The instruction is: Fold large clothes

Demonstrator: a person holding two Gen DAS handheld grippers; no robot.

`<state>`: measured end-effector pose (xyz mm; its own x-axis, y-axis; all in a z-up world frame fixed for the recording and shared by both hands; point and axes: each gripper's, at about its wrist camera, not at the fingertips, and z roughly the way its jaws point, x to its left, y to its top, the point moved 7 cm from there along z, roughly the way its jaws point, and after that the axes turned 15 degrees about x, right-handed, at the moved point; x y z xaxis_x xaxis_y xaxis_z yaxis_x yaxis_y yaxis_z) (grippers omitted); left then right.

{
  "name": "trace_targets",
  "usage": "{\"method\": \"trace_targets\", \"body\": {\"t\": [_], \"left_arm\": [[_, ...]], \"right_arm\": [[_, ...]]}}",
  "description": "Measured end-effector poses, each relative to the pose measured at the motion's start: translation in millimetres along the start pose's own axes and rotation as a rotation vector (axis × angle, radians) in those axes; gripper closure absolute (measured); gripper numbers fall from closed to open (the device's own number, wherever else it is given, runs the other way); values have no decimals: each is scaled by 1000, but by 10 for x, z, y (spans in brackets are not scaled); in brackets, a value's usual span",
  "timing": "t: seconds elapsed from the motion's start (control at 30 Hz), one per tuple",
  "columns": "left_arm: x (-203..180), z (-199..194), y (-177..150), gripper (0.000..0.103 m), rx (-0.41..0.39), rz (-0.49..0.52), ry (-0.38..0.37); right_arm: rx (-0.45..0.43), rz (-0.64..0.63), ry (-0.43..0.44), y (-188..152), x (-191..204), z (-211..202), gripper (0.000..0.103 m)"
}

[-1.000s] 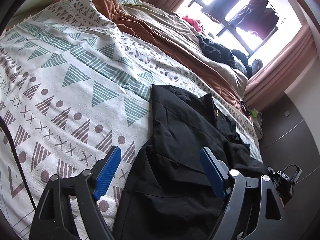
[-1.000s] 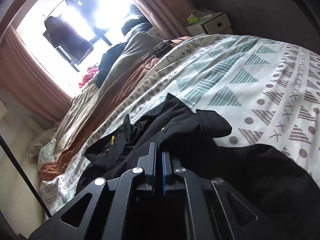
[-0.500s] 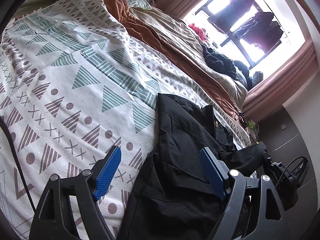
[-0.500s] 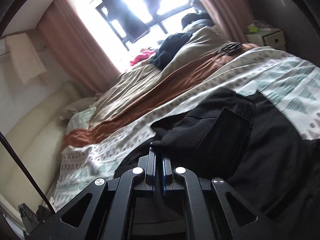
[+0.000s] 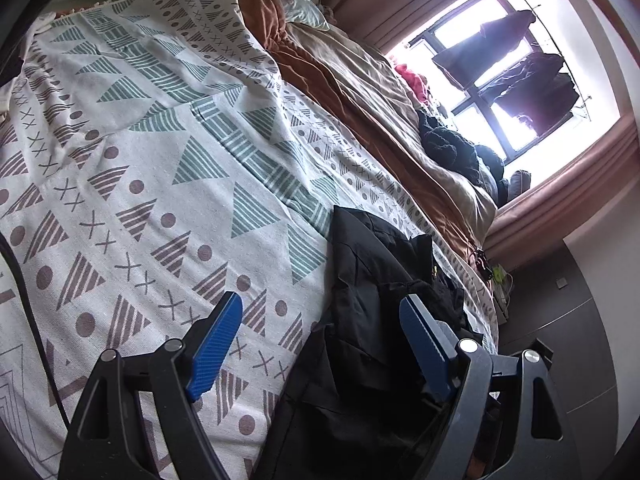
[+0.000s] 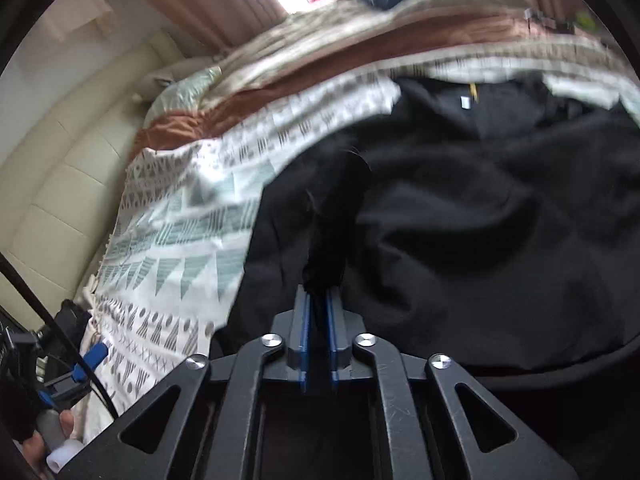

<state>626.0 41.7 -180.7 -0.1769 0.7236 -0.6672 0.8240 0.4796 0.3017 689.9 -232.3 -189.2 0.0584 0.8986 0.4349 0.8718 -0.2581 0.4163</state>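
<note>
A black garment point(image 5: 372, 320) lies crumpled on the patterned bedspread point(image 5: 140, 184), at its right side. My left gripper point(image 5: 320, 304) hovers open over the garment's left edge; one blue pad is above the bedspread, the other above black cloth, and nothing is pinched. In the right wrist view the black garment point(image 6: 480, 220) fills the right half, blurred by motion. My right gripper point(image 6: 319, 292) has a raised fold of this cloth between its pads. Its jaws are opening, with a narrow gap showing and the fold still caught at the tips.
A brown and beige duvet point(image 5: 360, 92) runs along the bed's far side, with dark clothes point(image 5: 452, 148) piled by the window point(image 5: 500, 80). A cream padded headboard point(image 6: 60, 168) stands left. A person's hand point(image 6: 40, 440) holds the left gripper point(image 6: 86, 360) at the bed's edge.
The right gripper swung left over the bed, dragging the black fold along, and its pads parted slightly. The left gripper drifted a little and rolled, staying open.
</note>
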Motion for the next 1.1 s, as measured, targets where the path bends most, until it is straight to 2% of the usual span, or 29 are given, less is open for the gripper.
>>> {"method": "trace_targets", "body": {"t": [0.07,0.1,0.13,0.27,0.37,0.57,0.7,0.77,0.9,1.0,1.07,1.1], "left_arm": [[-8,9,1,21,3,2,0],[-21,17,-2,21,4,6,1],[-29,22,-8,21,5,9,3],[-105,49,-34,21,14,35,6],[-177,74,-57,21,19,58,6],[-365,154,-123,21,24,132,12],[-461,255,-158,21,34,172,16],[-522,333,-191,21,47,201,28],[-622,523,-260,21,81,250,49],[-691,647,-288,22,99,281,68],[-745,731,-300,23,104,305,85],[-764,775,-302,24,107,316,94]], "right_arm": [[-1,18,19,6,-54,-104,58],[-17,15,22,-4,-62,-194,34],[-31,6,26,-20,-40,-239,31],[-51,-11,50,-191,3,-525,31],[-78,62,45,-335,-264,-765,31],[-171,263,2,-649,-1139,-1342,31],[-244,447,44,-780,-1714,-1603,31],[-284,530,41,-849,-2013,-1702,31],[-329,643,77,-897,-2355,-1720,31],[-345,683,91,-915,-2521,-1736,31],[-357,692,134,-898,-2594,-1713,31],[-359,695,144,-882,-2614,-1702,36]]}}
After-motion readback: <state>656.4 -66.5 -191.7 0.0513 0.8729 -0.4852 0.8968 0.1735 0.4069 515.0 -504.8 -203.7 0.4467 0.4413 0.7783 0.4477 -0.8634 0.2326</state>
